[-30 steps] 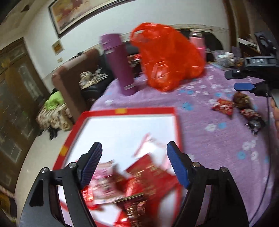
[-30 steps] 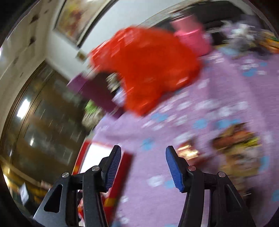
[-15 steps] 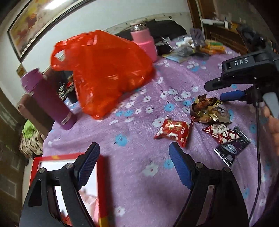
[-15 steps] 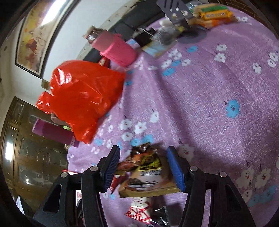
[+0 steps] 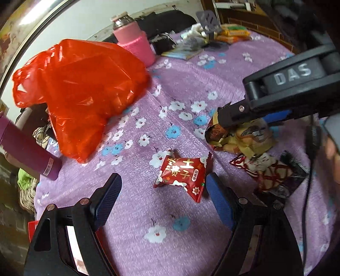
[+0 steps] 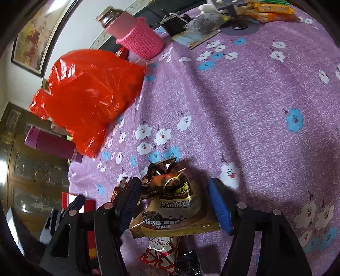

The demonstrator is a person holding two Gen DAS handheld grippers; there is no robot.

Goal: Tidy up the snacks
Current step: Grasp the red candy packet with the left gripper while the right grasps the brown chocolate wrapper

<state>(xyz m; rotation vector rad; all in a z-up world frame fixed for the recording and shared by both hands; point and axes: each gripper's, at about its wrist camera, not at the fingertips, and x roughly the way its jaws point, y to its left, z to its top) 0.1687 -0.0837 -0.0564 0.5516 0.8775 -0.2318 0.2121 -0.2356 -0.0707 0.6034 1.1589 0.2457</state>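
A red snack packet (image 5: pixel 182 176) with white and gold characters lies on the purple flowered tablecloth (image 5: pixel 191 89). My left gripper (image 5: pixel 162 200) stands open just short of it, the right pad beside its edge. In the right wrist view a brown-and-gold snack packet (image 6: pixel 170 210) lies between the pads of my right gripper (image 6: pixel 174 206). Those jaws are opening and do not press on it. A red-and-white packet (image 6: pixel 161 252) and a dark packet (image 6: pixel 189 263) lie just below it. The red-rimmed tray (image 6: pixel 89 212) is at the left.
A red plastic bag (image 5: pixel 80 91) slumps at the back left, between a purple flask (image 5: pixel 27 148) and a pink-sleeved flask (image 5: pixel 136 40). Orange packets (image 6: pixel 274 11), a booklet and small clutter lie at the far edge. A cable (image 5: pixel 310 161) hangs at the right.
My left gripper swung right, off the red tray and across the cloth to the red packet. My right gripper dropped over the brown-and-gold packet, and its jaws widened.
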